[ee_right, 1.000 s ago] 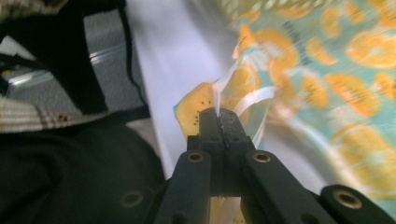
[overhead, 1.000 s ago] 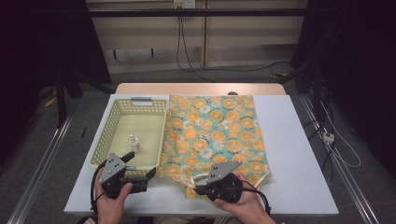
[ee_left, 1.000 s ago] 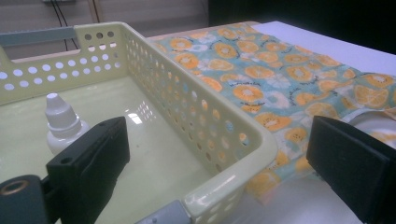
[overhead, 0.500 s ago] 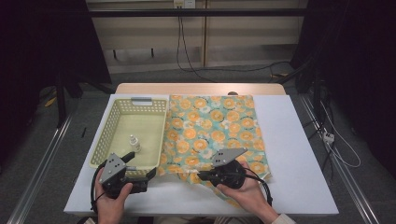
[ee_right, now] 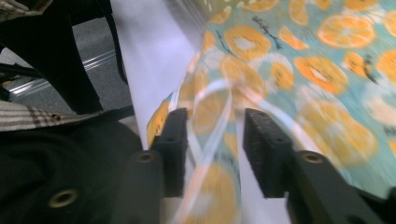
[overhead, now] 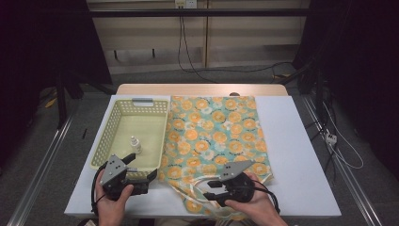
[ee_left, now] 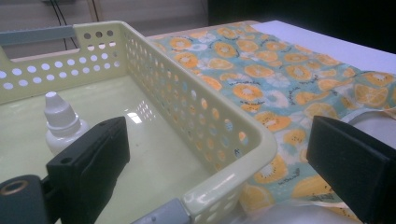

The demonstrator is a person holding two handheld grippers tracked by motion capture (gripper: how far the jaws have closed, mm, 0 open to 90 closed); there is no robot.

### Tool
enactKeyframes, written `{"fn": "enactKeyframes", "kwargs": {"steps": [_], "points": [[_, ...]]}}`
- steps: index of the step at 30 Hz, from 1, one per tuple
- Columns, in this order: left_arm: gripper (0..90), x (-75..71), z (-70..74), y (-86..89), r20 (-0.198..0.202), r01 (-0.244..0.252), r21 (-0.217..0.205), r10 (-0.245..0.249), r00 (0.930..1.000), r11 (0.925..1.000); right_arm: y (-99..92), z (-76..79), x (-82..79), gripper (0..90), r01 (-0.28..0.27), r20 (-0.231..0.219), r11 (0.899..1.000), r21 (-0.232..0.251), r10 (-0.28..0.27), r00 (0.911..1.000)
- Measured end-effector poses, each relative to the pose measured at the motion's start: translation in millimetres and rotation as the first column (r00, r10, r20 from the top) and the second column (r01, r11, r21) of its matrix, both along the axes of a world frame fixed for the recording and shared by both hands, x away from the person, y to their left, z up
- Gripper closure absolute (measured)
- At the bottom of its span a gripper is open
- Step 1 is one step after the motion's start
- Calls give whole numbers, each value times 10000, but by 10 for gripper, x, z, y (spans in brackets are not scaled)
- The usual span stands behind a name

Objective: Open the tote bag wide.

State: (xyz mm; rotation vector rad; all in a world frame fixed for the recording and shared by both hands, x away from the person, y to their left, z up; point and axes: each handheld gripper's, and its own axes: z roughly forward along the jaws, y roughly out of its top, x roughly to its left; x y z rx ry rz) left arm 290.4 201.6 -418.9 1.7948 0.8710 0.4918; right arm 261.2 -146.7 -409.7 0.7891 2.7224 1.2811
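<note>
Nearest you, your right gripper (overhead: 212,189) sits at the front edge of the table, its jaws having just been opening; in the right gripper view they stand parted with a pale strap and a fold of the bag between them, the pads not pressing on it. That bag, a flat, thin teal bag printed with orange slices (overhead: 214,136), lies spread across the middle of the table with its near end rumpled under your right hand (overhead: 247,200). Expect it to be light, limp and somewhat slick: it will likely sag and slide rather than hold its shape, so pinch the strap or a doubled hem at the near edge rather than a single layer. Your left gripper (overhead: 149,179) rests beside it with jaws wide apart and holding nothing, straddling the near right corner of a pale yellow perforated plastic basket (overhead: 106,141). Inside the basket stands a small white dropper bottle (overhead: 136,143). The white tabletop (overhead: 301,155) is smooth. Beyond it are a grey floor, trailing black cables (overhead: 188,52) and a dim wall.
</note>
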Motion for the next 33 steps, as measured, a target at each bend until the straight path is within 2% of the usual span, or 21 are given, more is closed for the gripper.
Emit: {"fn": "enactKeyframes", "kwargs": {"steps": [3,6,8,13,14,15,16,17,18,19,20,21,25,28,32,33], "points": [[58,-4,0,-9,-14,8,-6,-8,10000,10000,-87,-16,-78,558,62,-95,10000,-61,-63,9999],[57,4,-1,-12,4,38,87,-38,10000,10000,-183,-93,-215,497,162,-183,9987,-482,-171,9997],[57,6,-2,-12,-11,54,130,-54,10000,9999,-194,-117,-228,479,213,-222,9982,-561,-226,9995],[57,8,-2,-7,13,40,70,-41,10000,10000,-149,-296,-186,468,84,-716,9911,-1332,-181,9973],[57,9,-2,-6,10,34,49,-34,10000,10000,-149,-296,-186,468,84,-716,9911,-1332,-181,9973],[57,11,-2,-4,22,27,20,-27,10000,10000,-105,-346,-181,496,32,-649,9851,-1719,-146,9978],[57,12,-2,-2,24,23,25,-23,10000,10000,-103,-342,-177,536,67,-573,9861,-1660,-164,9982],[57,14,-2,1,57,46,52,-46,10000,10000,-107,-334,-170,616,128,-510,9836,-1800,-223,9985],[57,13,-1,1,57,49,63,-50,10000,10000,-107,-334,-170,616,128,-510,9836,-1800,-223,9985],[57,12,-1,-1,58,52,52,-52,10000,10000,-121,-335,-157,787,233,-322,9823,-1858,-298,9990],[58,11,0,0,62,71,94,-72,10000,9999,-134,-337,-143,870,185,-425,9840,-1774,-265,9987],[58,10,0,-2,66,71,90,-72,10000,9999,-144,-336,-131,900,277,-418,9850,-1703,-353,9985],[58,9,-3,-10,5,56,74,-56,10000,10000,-185,-304,-78,900,449,-317,9886,-1438,-500,9982],[58,13,-4,-9,2,46,76,-46,10000,10000,-240,-202,16,900,770,-48,9927,-929,-778,9970],[58,14,-5,-12,-7,43,50,-43,10000,10000,-251,-131,99,900,950,167,9930,-695,-941,9954],[58,12,-4,-10,-1,53,77,-53,10000,10000,-251,-85,162,900,1001,317,9933,-583,-984,9946]]}}
